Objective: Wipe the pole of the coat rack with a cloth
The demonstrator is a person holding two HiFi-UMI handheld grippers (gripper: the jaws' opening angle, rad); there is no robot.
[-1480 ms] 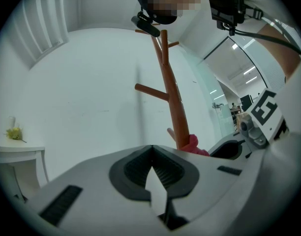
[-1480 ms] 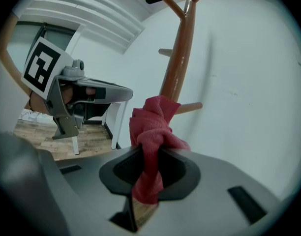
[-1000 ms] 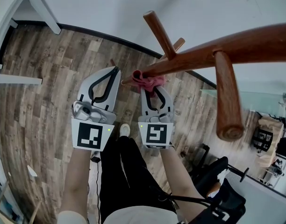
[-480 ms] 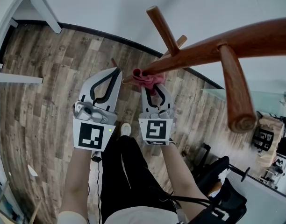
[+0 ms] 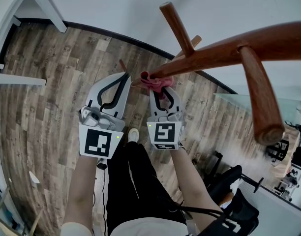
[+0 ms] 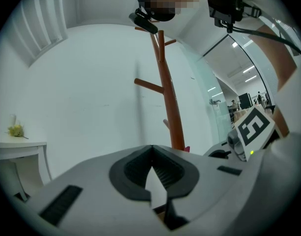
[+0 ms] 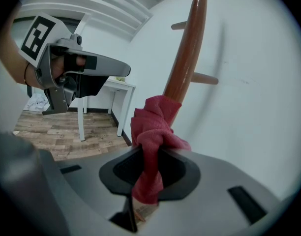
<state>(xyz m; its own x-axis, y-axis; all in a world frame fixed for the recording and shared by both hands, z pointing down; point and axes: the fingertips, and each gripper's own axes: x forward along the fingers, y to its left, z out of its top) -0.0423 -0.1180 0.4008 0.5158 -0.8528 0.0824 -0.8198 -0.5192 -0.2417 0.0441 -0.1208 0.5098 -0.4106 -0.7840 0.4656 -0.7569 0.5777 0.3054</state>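
The reddish-brown coat rack pole (image 5: 214, 50) runs from the right edge toward the middle of the head view, with pegs sticking out of it. A pink cloth (image 5: 155, 81) is pressed against the pole's lower part. My right gripper (image 5: 159, 90) is shut on the cloth. In the right gripper view the cloth (image 7: 153, 127) bunches out of the right gripper (image 7: 145, 156) and touches the pole (image 7: 187, 58). My left gripper (image 5: 124, 75) hangs just left of the pole, shut and holding nothing. In its own view the left gripper (image 6: 151, 151) points at the pole (image 6: 166, 92).
A white table (image 5: 13, 9) stands at the upper left, also seen as the table (image 7: 113, 90) behind the left gripper. A white wall is close behind the rack. A glass partition (image 5: 268, 107) and a black chair (image 5: 229, 181) are at the right. The person's legs and shoe stand on the wood floor (image 5: 47, 97).
The right gripper and the cloth have edged slightly forward along the pole. The head view has shifted, so the pegs sit further right. The left gripper has barely moved.
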